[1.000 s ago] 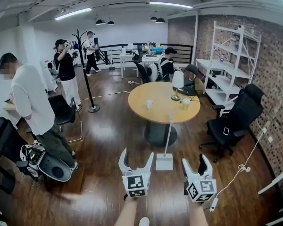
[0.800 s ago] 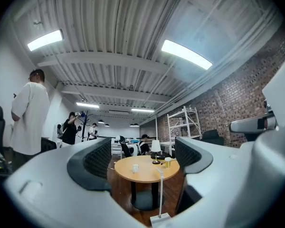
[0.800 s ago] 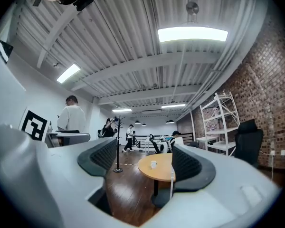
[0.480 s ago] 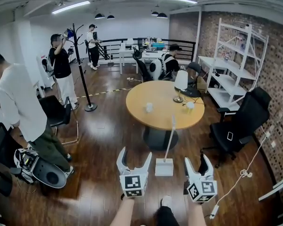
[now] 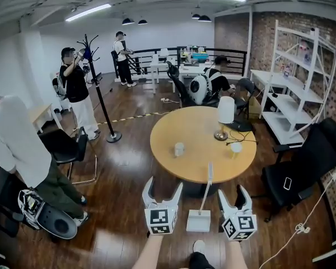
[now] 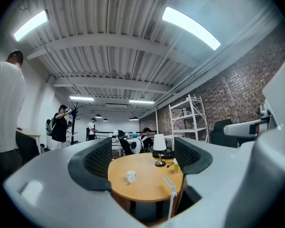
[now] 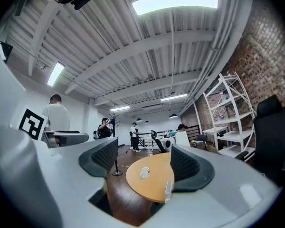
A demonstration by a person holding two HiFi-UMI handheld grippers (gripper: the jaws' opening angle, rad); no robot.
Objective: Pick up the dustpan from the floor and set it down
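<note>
The white dustpan (image 5: 199,221) stands on the wood floor just in front of the round table, its long handle (image 5: 209,179) rising upright. My left gripper (image 5: 162,192) is to its left and my right gripper (image 5: 236,197) to its right, both pointing level and apart from it. The left jaws are closing with nothing between them. The right jaws stand open and empty. The handle (image 6: 172,197) shows low between the jaws in the left gripper view (image 6: 142,161). In the right gripper view (image 7: 145,163) the handle (image 7: 168,188) lies by the right jaw.
The round wooden table (image 5: 199,142) carries a white cup (image 5: 179,148), a lamp (image 5: 225,116) and a yellow cup (image 5: 236,149). A black office chair (image 5: 305,164) stands at the right, a person (image 5: 14,144) at the left. A white shelf (image 5: 302,77) lines the brick wall.
Both grippers have moved forward toward the table. The dustpan now sits close between them instead of ahead, and the left jaws look narrower.
</note>
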